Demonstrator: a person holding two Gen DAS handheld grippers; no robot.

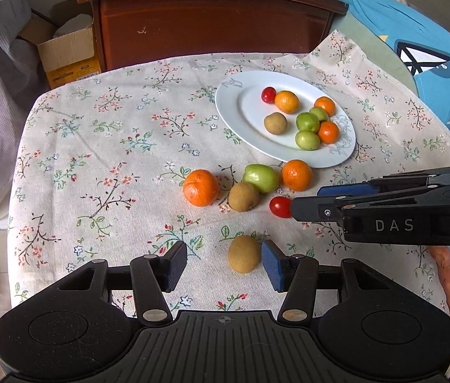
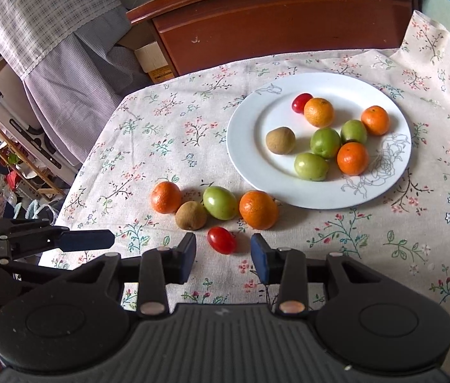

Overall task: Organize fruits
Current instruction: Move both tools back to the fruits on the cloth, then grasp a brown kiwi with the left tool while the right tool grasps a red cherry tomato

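Fruits are split between the plate (image 2: 244,146) and the cloth (image 2: 167,127). On the plate are held eight: a red tomato (image 2: 301,102), three oranges, three green fruits and one brown kiwi (image 2: 280,140), bunched toward the middle and right side, which suggests the plate is the collecting place.

Six are left on the cloth just before the plate: two oranges (image 2: 258,209), a green fruit (image 2: 220,202), a kiwi (image 2: 191,215), a small red tomato (image 2: 221,240), and a second kiwi (image 1: 244,258) lying apart, nearer the table edge.

The left gripper (image 1: 225,263) is spread and is set over that lone kiwi; the kiwi sits between the fingers, close against the blue pad (image 1: 271,265) on the right, with a clear gap on the other side, so nothing is pinched yet. The right gripper (image 2: 223,257) is likewise spread, with the red tomato just ahead of the gap between its fingers and untouched.

Both are judged to be lined up for a pick, one fruit each, so that two can be carried to the plate together. The round tomato is likely to roll if nudged by one pad first.
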